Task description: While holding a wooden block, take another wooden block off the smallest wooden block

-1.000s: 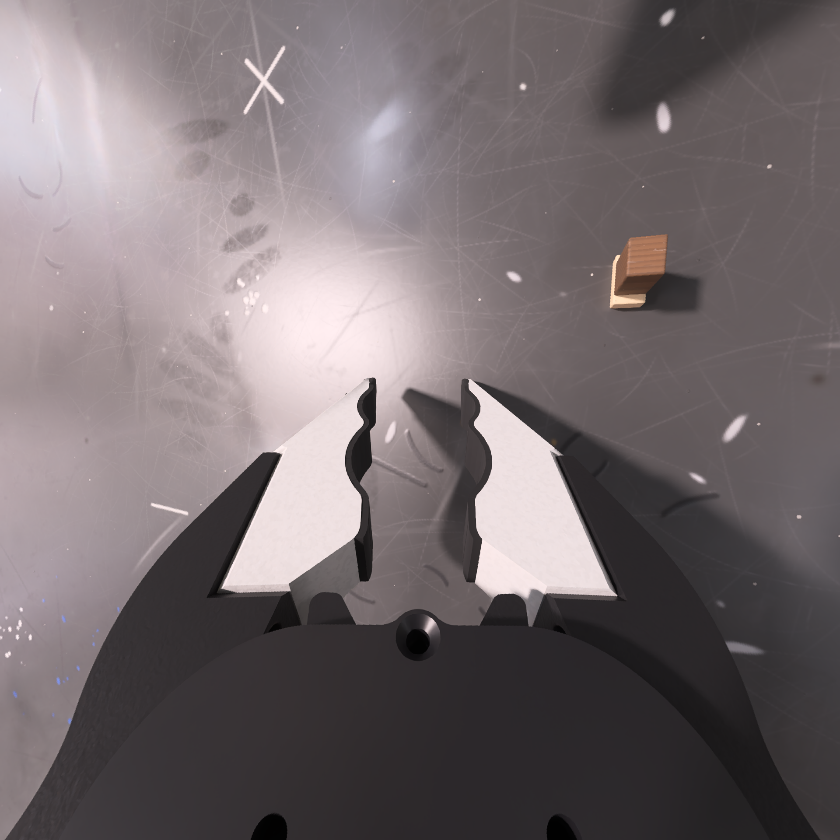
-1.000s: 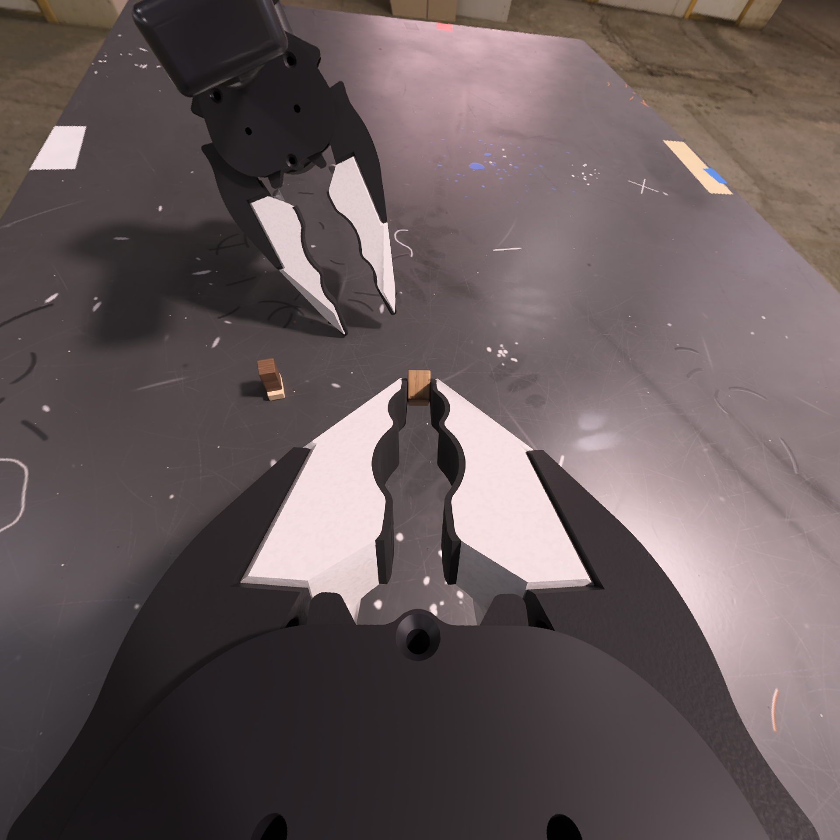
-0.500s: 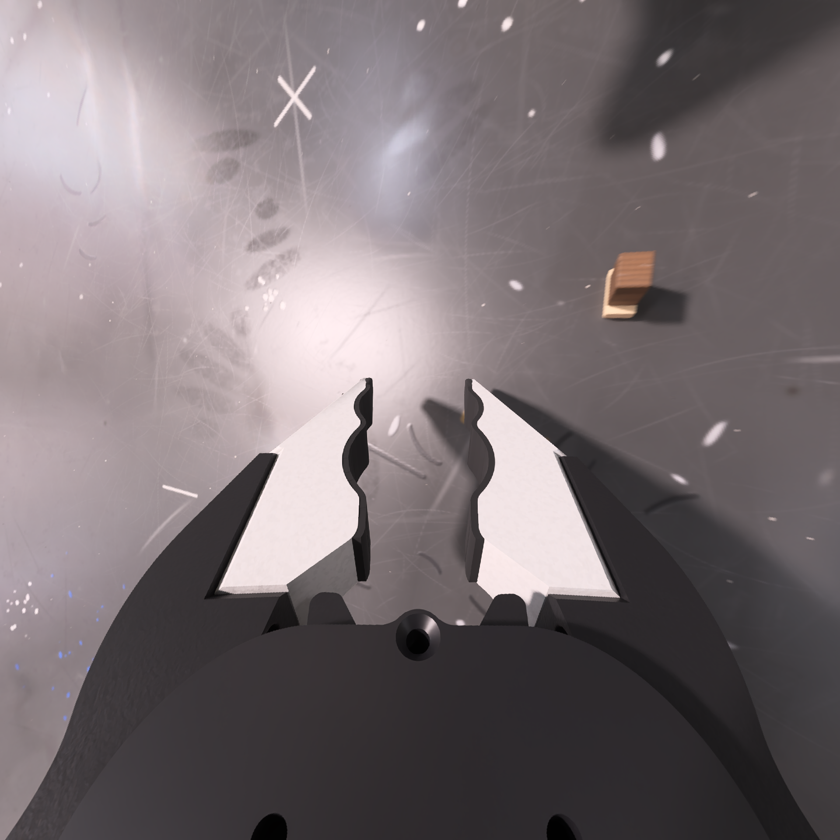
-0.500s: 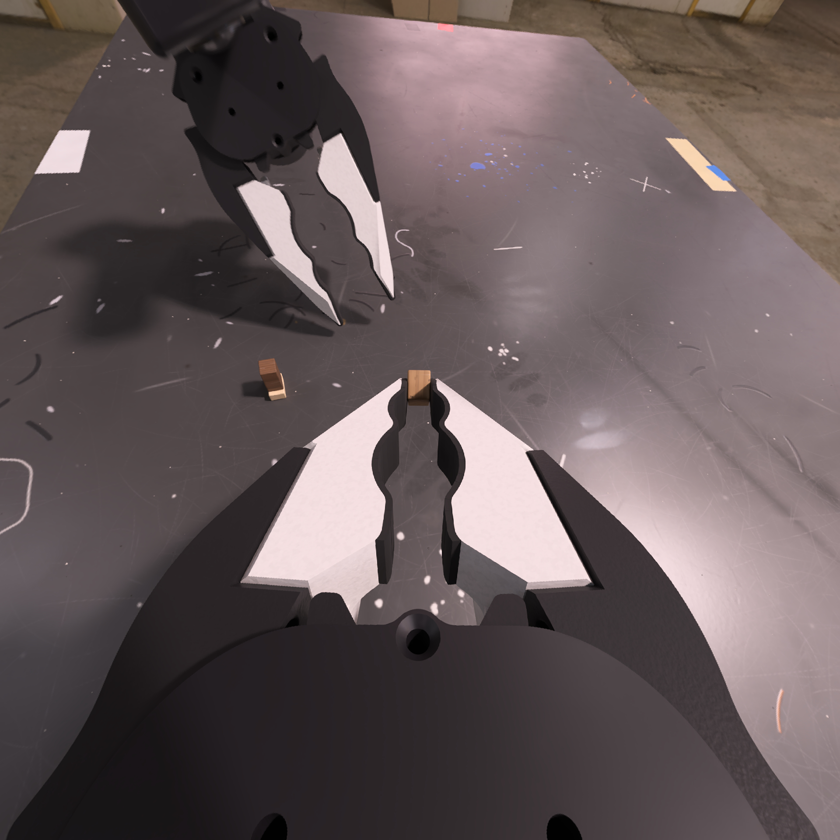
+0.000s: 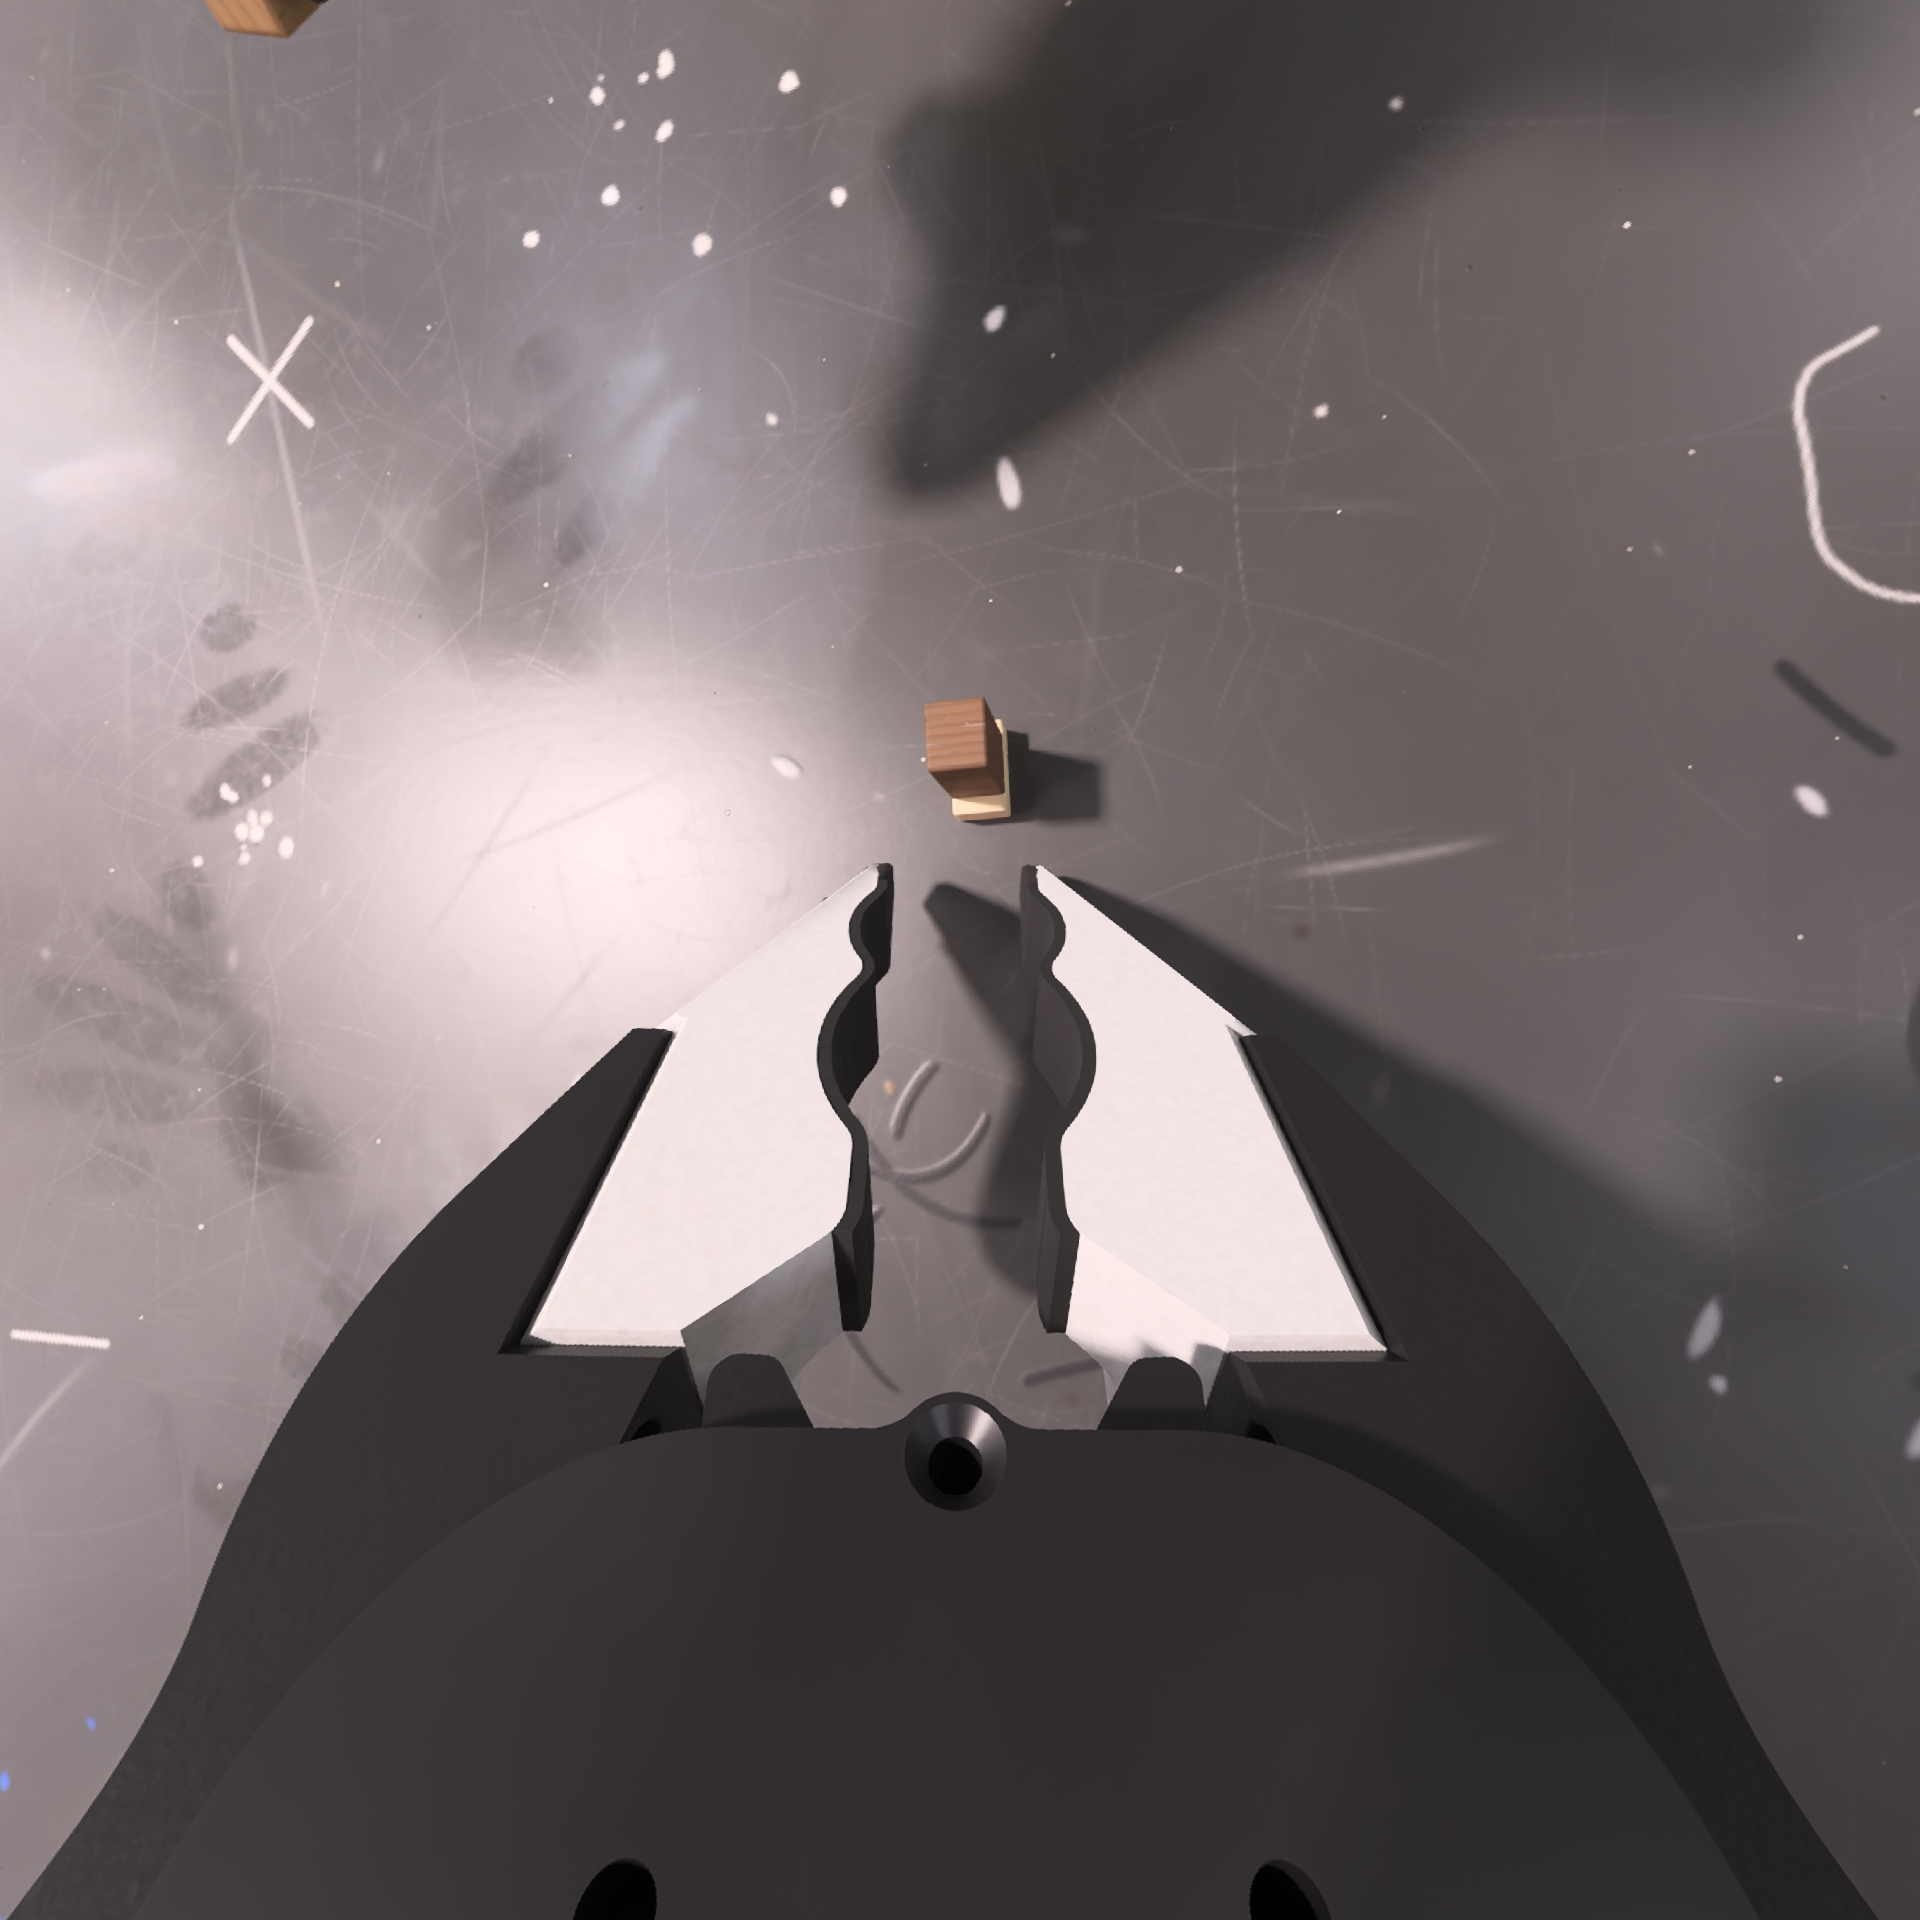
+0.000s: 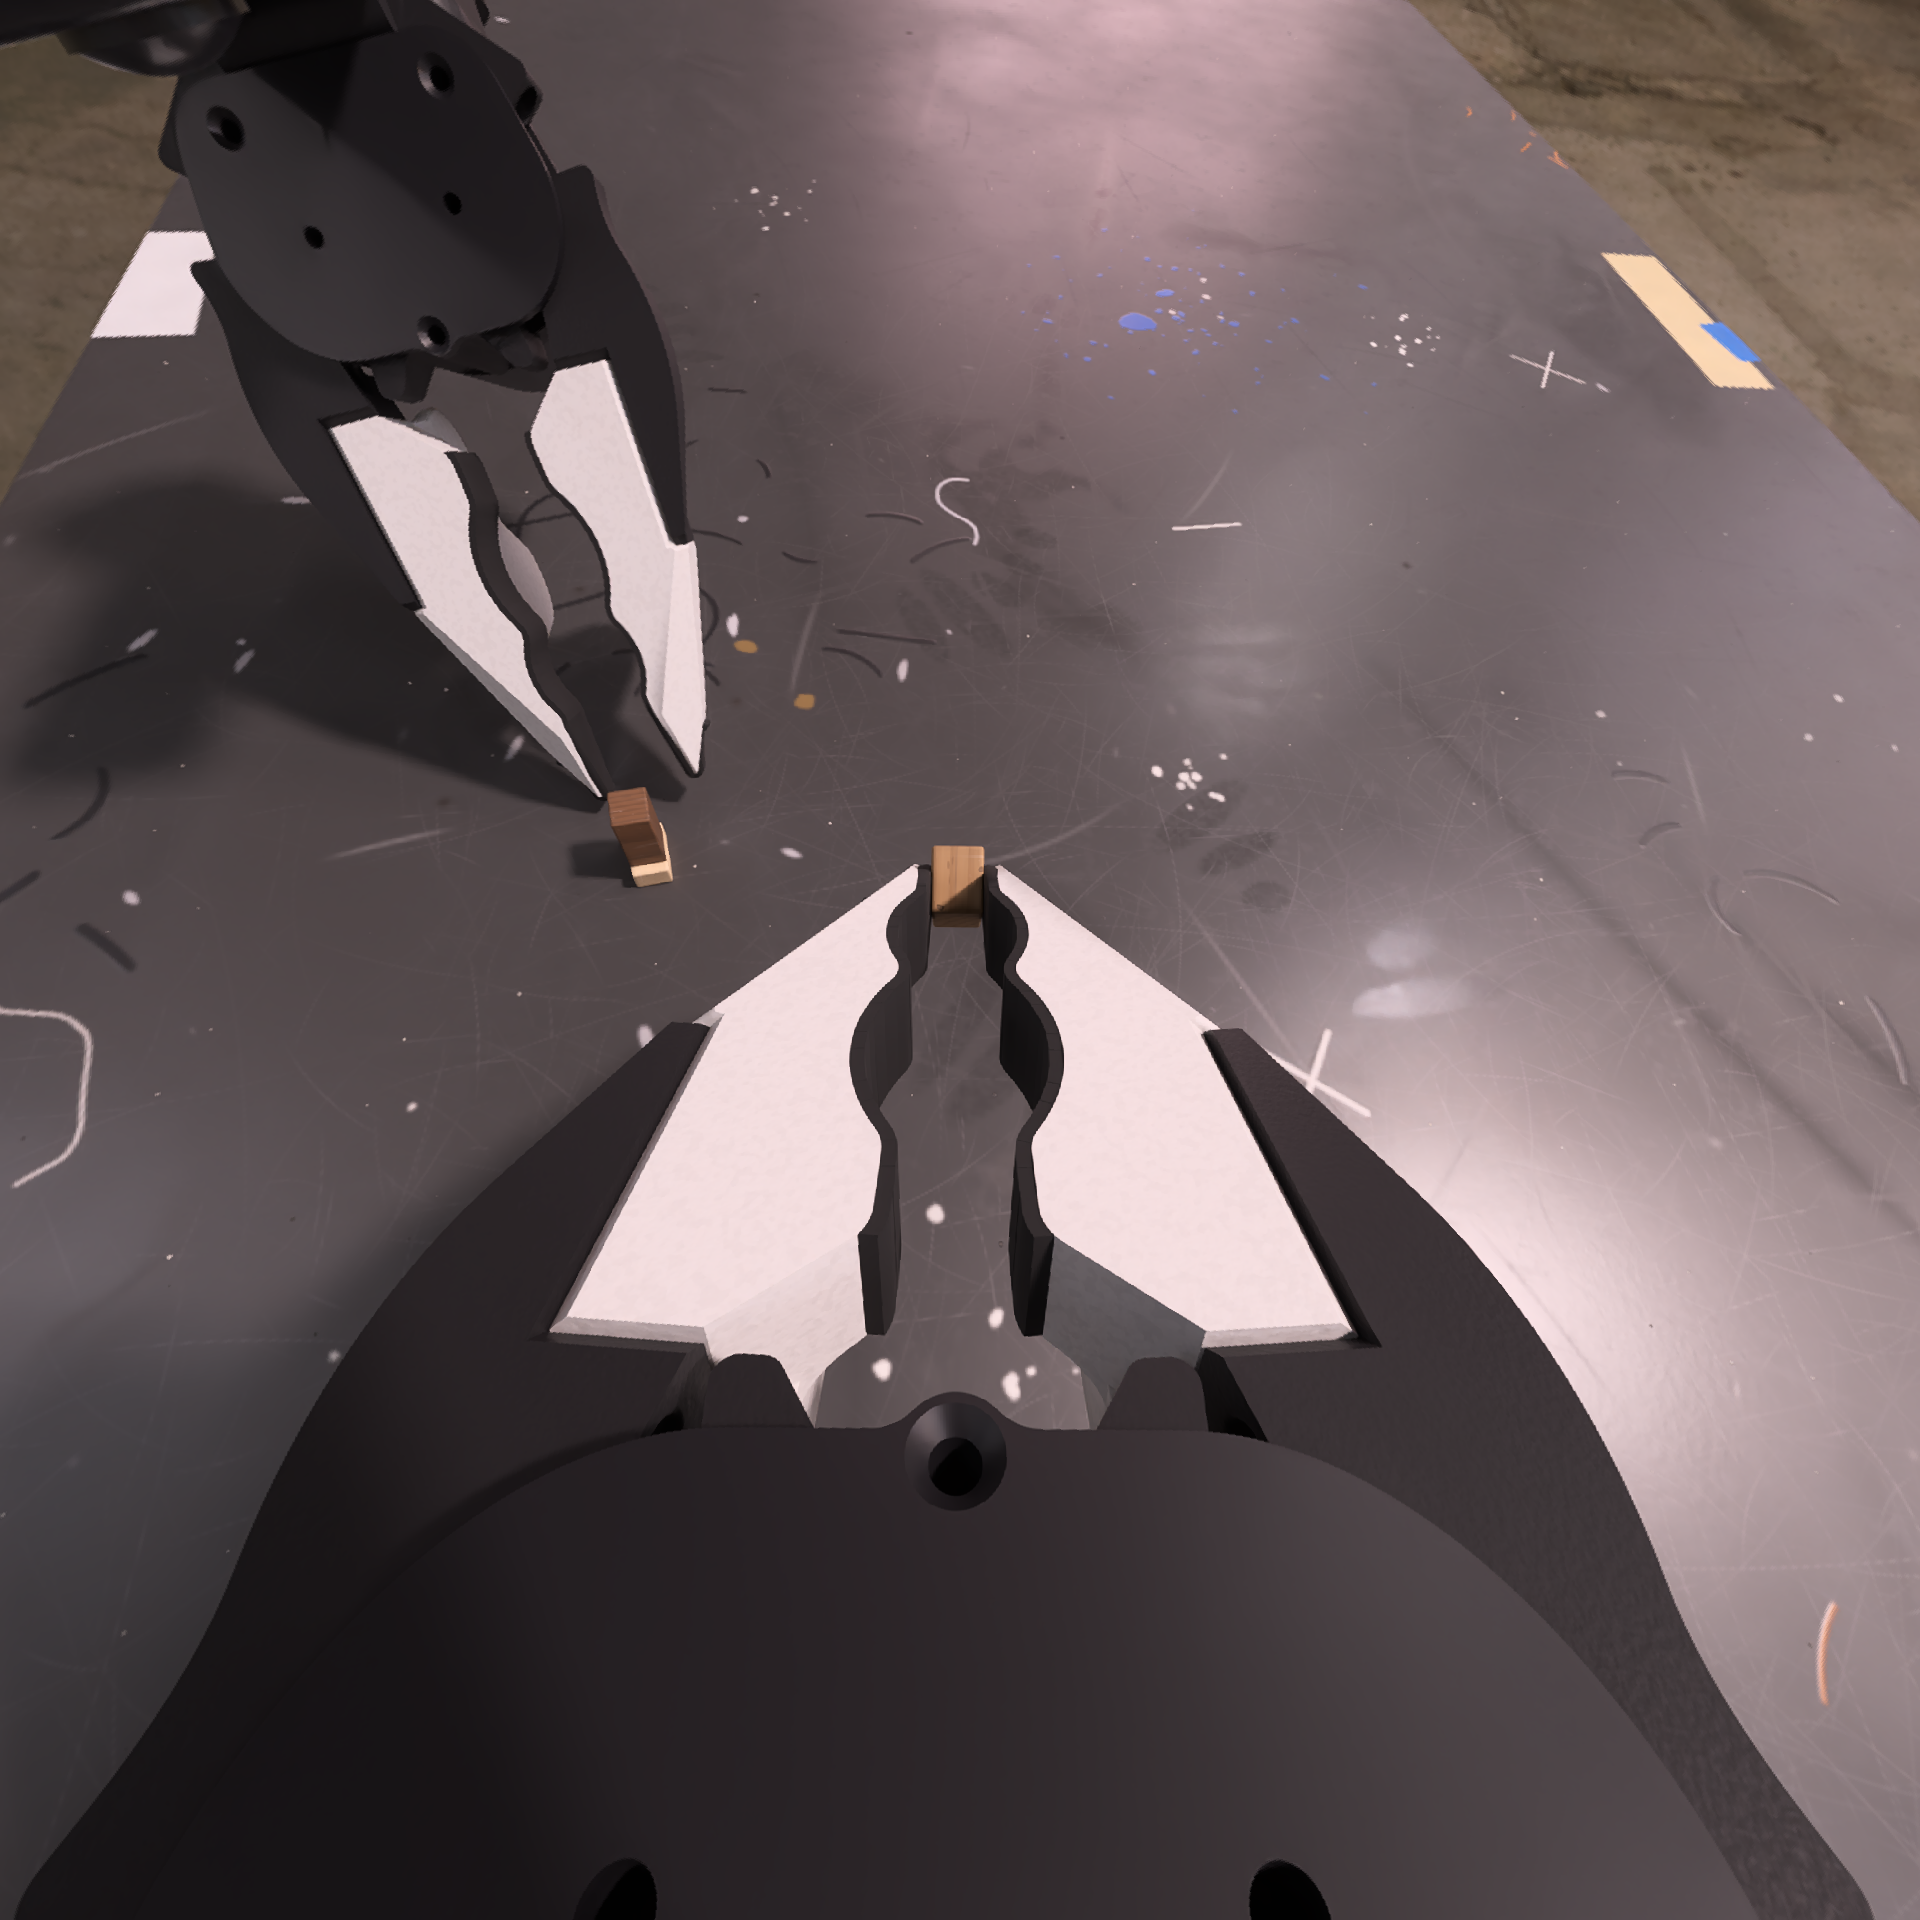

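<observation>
A brown wooden block sits on a smaller pale wooden block on the dark table; the pair also shows in the right wrist view, brown on pale. My left gripper is open and empty, its tips just short of the pair; it shows in the right wrist view too, right above and behind the brown block. My right gripper is shut on a light brown wooden block, held above the table. That block peeks in at the top left of the left wrist view.
The dark scratched table has chalk marks and paint specks. A white patch lies at its far left, tan tape with a blue bit at the far right edge. Bare floor lies beyond the table edges.
My left gripper has moved toward the stacked pair, which now lies straight ahead of its tips instead of off to the right. My right gripper still holds its block.
</observation>
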You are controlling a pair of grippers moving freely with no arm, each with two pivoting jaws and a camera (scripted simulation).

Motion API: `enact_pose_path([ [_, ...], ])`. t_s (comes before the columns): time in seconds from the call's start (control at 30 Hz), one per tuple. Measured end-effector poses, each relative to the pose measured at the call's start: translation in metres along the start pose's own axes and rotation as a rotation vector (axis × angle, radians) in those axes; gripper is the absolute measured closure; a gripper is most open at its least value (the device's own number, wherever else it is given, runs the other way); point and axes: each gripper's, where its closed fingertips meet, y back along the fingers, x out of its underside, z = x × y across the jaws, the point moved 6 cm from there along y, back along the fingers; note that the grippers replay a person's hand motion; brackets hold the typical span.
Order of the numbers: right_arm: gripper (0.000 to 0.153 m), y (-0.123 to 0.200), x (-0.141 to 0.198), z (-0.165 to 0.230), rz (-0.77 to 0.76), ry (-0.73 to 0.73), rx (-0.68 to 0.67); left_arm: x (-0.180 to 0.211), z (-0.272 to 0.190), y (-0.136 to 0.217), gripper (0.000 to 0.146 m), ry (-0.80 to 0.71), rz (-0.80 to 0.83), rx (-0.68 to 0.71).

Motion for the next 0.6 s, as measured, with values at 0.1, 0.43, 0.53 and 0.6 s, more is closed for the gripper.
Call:
enact_pose_path([
  [0.1, 0.144, 0.000, 0.000, 0.001, 0.002, 0.003, -0.001, -0.002, -0.002, -0.002, 0.132, -0.005, -0.006, 0.000],
  [0.43, 0.144, 0.001, -0.002, 0.002, -0.004, 0.007, -0.003, -0.006, 0.002, 0.002, 0.120, 0.040, -0.028, -0.060],
  [0.53, 0.144, 0.001, -0.002, 0.002, -0.006, 0.008, -0.005, -0.014, -0.002, 0.004, 0.106, 0.028, -0.058, -0.056],
  [0.6, 0.144, 0.000, -0.001, 0.002, -0.003, 0.007, -0.005, -0.018, -0.006, 0.001, 0.105, 0.009, -0.050, -0.049],
])
